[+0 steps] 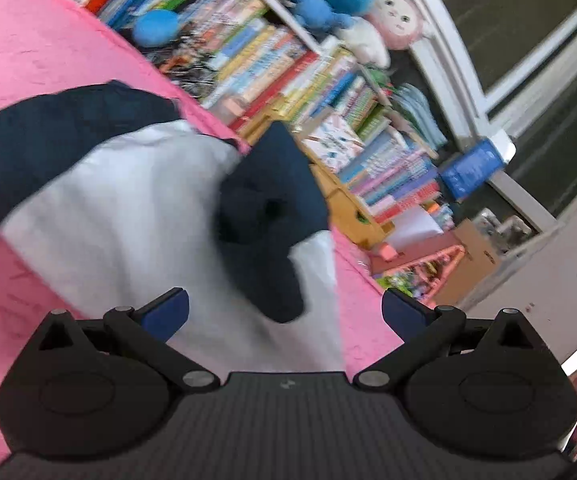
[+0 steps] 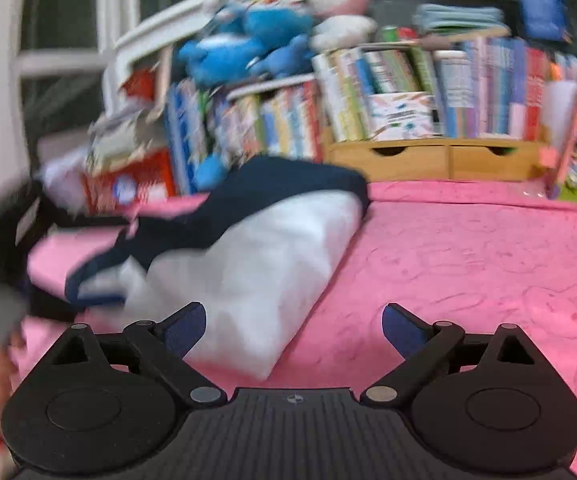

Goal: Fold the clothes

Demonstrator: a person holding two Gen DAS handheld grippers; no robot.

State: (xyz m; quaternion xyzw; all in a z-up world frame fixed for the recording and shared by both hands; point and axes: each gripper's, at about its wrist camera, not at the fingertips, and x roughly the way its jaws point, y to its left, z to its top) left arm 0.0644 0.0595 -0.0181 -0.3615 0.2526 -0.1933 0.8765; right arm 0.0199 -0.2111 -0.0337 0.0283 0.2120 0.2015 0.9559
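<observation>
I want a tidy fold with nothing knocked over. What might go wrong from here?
1. Both the left gripper and right gripper are open and hold nothing, so the white and navy garment may loosen where it lies bunched.
2. A navy sleeve lies crumpled across the white part; folding over it would likely trap wrinkles.
3. The books and blue plush toy stand close behind the pink bed cover; a wide swing could hit them.

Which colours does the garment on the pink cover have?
White with navy sleeves; the garment shows best in the right wrist view.
</observation>
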